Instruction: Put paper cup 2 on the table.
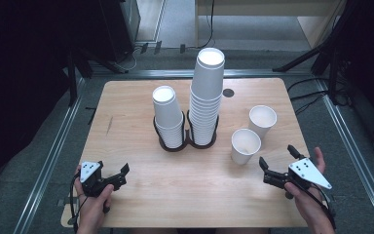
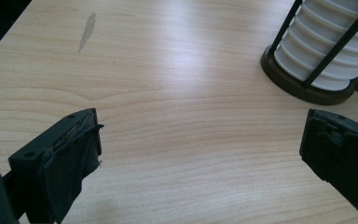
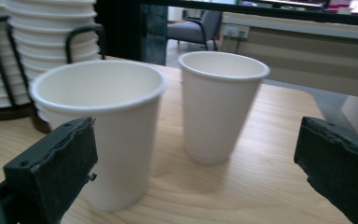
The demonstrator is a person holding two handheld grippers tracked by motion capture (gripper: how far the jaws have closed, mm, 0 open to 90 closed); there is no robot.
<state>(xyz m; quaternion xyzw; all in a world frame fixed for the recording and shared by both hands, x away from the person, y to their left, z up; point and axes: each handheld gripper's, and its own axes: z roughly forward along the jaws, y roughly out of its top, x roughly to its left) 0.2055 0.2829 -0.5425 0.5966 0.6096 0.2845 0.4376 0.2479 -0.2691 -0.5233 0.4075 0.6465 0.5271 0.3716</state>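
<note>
Currently right gripper sits jaws released, lined up on near paper cup right of the stacked cups; left gripper idles released on surface.

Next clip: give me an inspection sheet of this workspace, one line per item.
Surface: wooden table, a dark streak near its left side.
Job's things: two loose cups upright at right; two cup stacks in a black holder, right stack taller.
Clutter: nothing seen.
Grippers: left gripper and right gripper open, empty, at the near edge; the right one faces the loose cups.
Cables: one trails from the left gripper; more on the floor.
Surroundings: metal rails, dark stands.
</note>
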